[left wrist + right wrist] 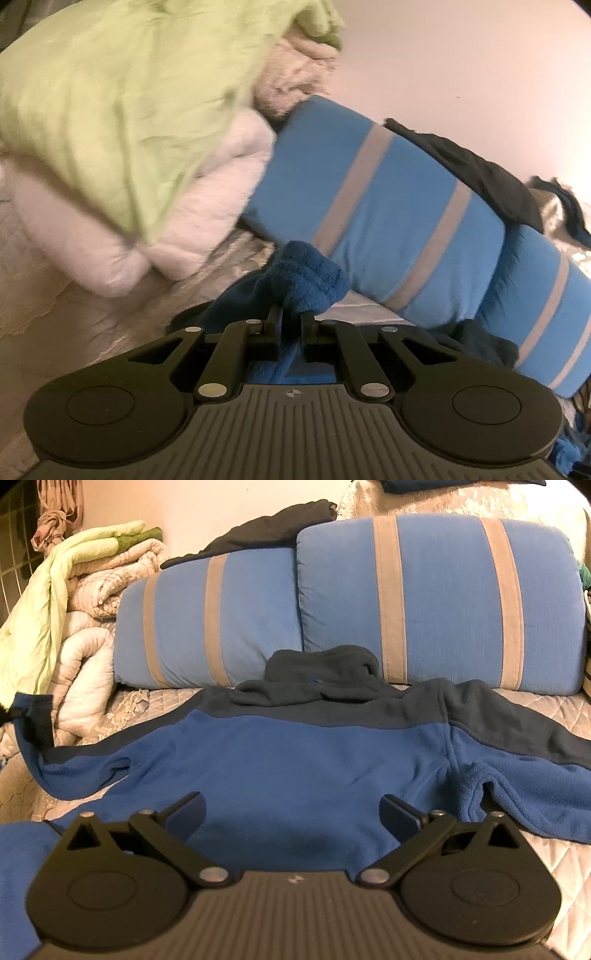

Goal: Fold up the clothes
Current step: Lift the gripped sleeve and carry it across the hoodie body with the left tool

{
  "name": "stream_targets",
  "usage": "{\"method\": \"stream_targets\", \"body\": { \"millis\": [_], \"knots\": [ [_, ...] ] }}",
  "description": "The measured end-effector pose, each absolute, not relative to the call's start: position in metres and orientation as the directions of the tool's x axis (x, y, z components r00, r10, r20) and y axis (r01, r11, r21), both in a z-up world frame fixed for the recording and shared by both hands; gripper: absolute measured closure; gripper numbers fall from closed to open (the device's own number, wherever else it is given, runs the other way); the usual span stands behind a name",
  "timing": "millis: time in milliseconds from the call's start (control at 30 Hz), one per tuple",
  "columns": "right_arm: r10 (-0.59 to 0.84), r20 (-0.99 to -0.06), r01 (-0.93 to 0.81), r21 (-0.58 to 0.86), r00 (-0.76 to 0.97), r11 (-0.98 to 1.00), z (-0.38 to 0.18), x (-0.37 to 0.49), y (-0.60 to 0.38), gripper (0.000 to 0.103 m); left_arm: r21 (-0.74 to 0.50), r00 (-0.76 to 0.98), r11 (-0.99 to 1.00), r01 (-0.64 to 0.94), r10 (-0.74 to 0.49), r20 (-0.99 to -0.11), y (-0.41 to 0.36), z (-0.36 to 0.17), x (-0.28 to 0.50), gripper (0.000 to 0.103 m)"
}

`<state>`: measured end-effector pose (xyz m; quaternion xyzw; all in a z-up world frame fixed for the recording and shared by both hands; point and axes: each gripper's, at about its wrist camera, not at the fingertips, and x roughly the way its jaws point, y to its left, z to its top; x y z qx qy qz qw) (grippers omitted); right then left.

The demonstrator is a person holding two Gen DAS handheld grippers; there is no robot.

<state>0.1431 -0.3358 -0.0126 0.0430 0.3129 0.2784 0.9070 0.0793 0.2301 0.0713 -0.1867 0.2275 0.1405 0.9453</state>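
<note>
A blue fleece jacket (295,760) with dark navy shoulders and collar lies spread on the quilted bed, collar toward the pillows. My right gripper (293,812) is open and empty, its jaws wide apart just above the jacket's lower body. My left gripper (291,319) is shut on the jacket's left sleeve cuff (306,280) and holds it lifted off the bed. In the right wrist view that cuff (33,716) shows raised at the far left edge.
Two blue pillows with grey stripes (439,602) stand behind the jacket. A dark garment (273,531) lies on top of them. A pile of white, beige and green quilts (85,590) sits at the left. The quilted bedcover (565,849) shows at the right.
</note>
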Motion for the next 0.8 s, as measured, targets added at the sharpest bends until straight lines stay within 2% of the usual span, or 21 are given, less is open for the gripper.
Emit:
{"method": "stream_targets", "body": {
  "millis": [467,800],
  "knots": [
    [0.541,-0.541,-0.462,0.289,0.645,0.839,-0.014,0.147,-0.342,0.000,-0.206,0.875,0.955,-0.213,0.092,-0.476,0.167,0.094,0.115,0.095],
    [0.545,-0.548,-0.455,0.304,0.635,0.837,-0.015,0.148,-0.343,0.000,-0.057,0.879,0.988,-0.146,0.103,-0.466,0.113,0.100,0.143,0.096]
  ]
}}
